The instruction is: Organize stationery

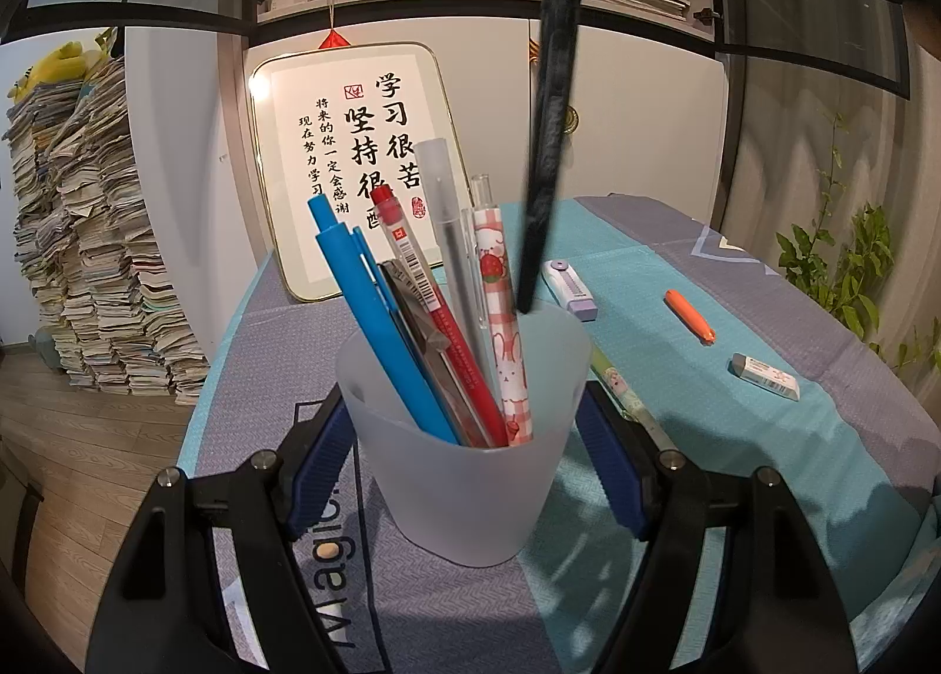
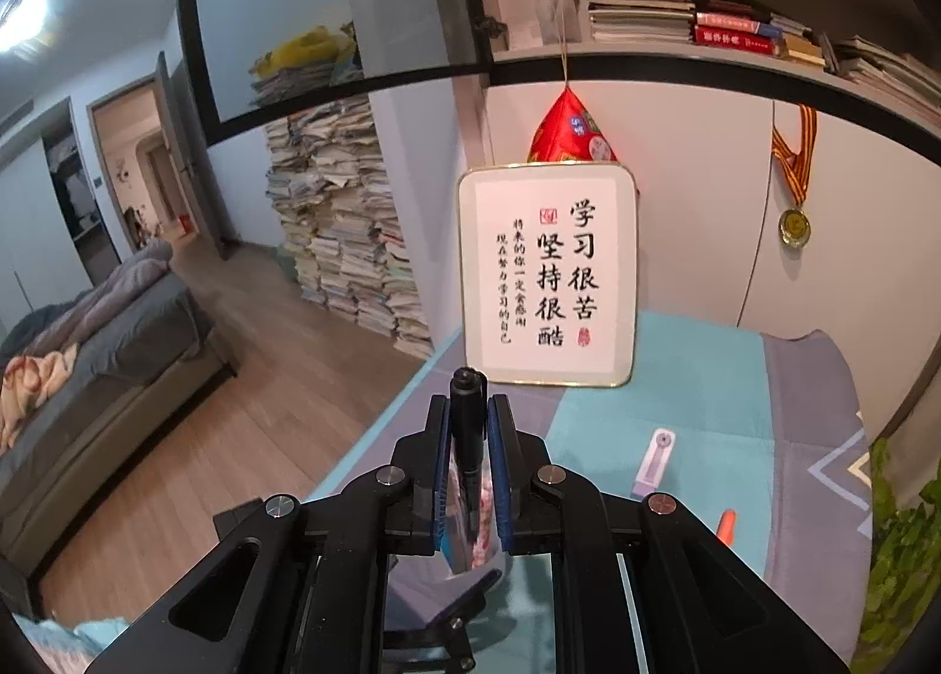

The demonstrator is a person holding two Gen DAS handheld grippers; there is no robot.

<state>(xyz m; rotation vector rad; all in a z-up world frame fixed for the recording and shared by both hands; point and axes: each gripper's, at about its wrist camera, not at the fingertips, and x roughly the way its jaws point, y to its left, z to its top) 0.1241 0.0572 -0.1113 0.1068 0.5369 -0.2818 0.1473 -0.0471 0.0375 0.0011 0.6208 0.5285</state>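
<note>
A frosted plastic cup (image 1: 464,474) stands on the blue and grey tablecloth, and my left gripper (image 1: 464,406) is shut on it, one blue pad against each side. Inside lean several pens: a blue pen (image 1: 376,321), a red one (image 1: 435,309), a clear one (image 1: 447,215) and a pink bunny-print one (image 1: 506,333). A black pen (image 1: 550,144) hangs down from above, its tip just at the cup's far rim. My right gripper (image 2: 469,415) is shut on that black pen (image 2: 467,439), held nearly upright above the cup.
On the cloth to the right lie a purple correction tape (image 1: 569,286), an orange marker (image 1: 691,316) and a white eraser (image 1: 764,377). A green patterned pen (image 1: 629,397) lies behind the cup. A framed calligraphy board (image 1: 353,162) leans at the back. A plant (image 1: 847,262) borders the right edge.
</note>
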